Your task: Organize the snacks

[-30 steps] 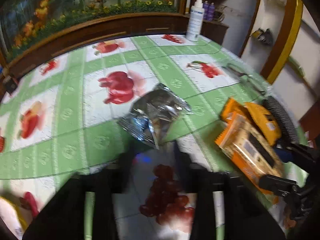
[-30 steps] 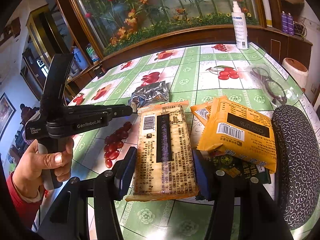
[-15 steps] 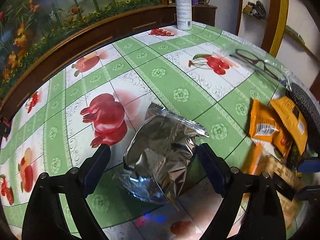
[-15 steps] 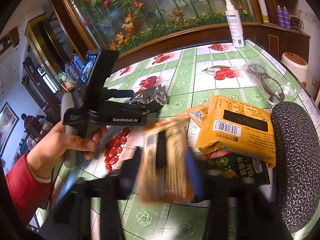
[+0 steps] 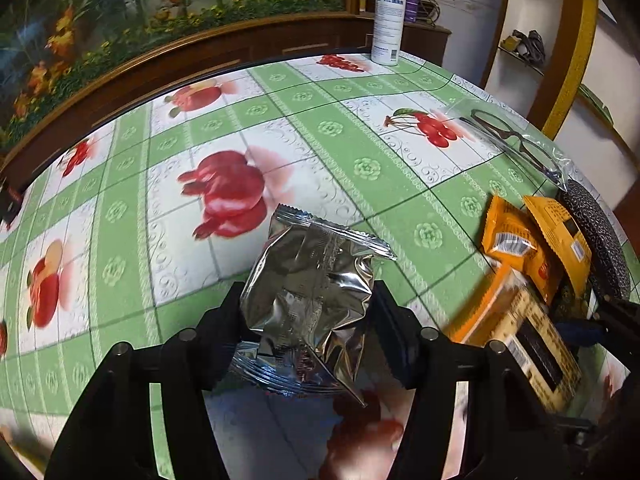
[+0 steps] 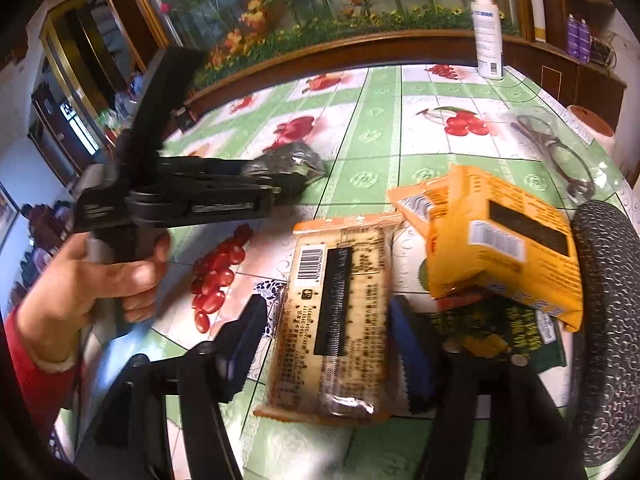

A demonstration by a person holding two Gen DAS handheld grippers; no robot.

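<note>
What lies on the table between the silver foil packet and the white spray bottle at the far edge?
Nothing: in the left wrist view only bare tablecloth runs from the silver foil packet to the white spray bottle.

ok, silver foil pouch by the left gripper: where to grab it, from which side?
Grip the silver pouch across its puffy middle, coming from its near, crumpled end. It lies flat on the table with its long axis running away from the left gripper, whose fingers already flank both side edges. The flat crimped far seal would probably slip.

Crinkled silver foil pouch (image 5: 312, 300) on tablecloth, long cracker pack (image 6: 336, 316) flat beside stacked orange packets (image 6: 500, 240)
</note>
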